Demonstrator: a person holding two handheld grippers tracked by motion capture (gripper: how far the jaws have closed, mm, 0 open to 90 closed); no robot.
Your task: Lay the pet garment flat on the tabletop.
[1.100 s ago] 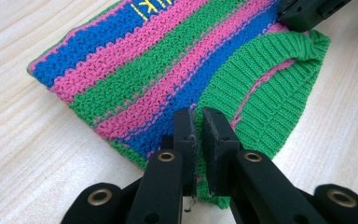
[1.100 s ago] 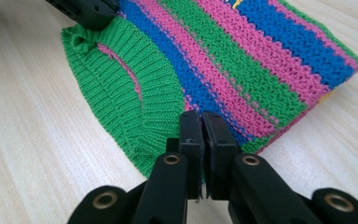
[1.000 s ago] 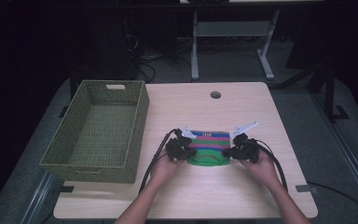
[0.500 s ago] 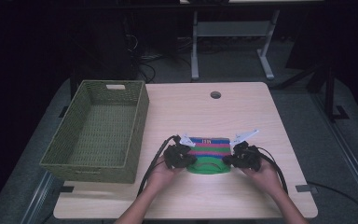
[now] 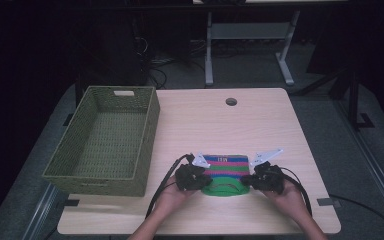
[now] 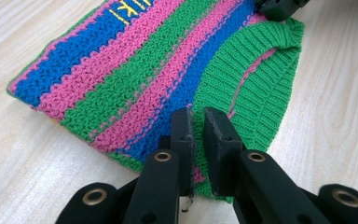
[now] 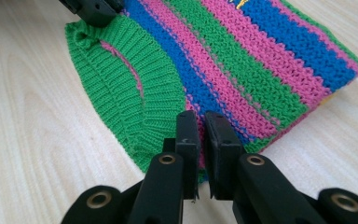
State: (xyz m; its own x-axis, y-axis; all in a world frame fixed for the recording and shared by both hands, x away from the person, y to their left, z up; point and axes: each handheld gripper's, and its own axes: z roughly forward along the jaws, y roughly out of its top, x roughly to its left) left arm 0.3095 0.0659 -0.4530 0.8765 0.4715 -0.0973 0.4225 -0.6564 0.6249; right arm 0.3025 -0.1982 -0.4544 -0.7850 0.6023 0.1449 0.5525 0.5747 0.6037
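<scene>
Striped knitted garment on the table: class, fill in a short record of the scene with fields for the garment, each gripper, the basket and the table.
garment: striped knitted garment in blue, pink and green with a green ribbed band, lying flat on the table
left gripper: left gripper shut on the garment's near edge, beside the ribbed band
right gripper: right gripper shut on the same near edge, at the band's other side
basket: green woven basket, nothing in it, left of the garment
table: light wooden table
</scene>
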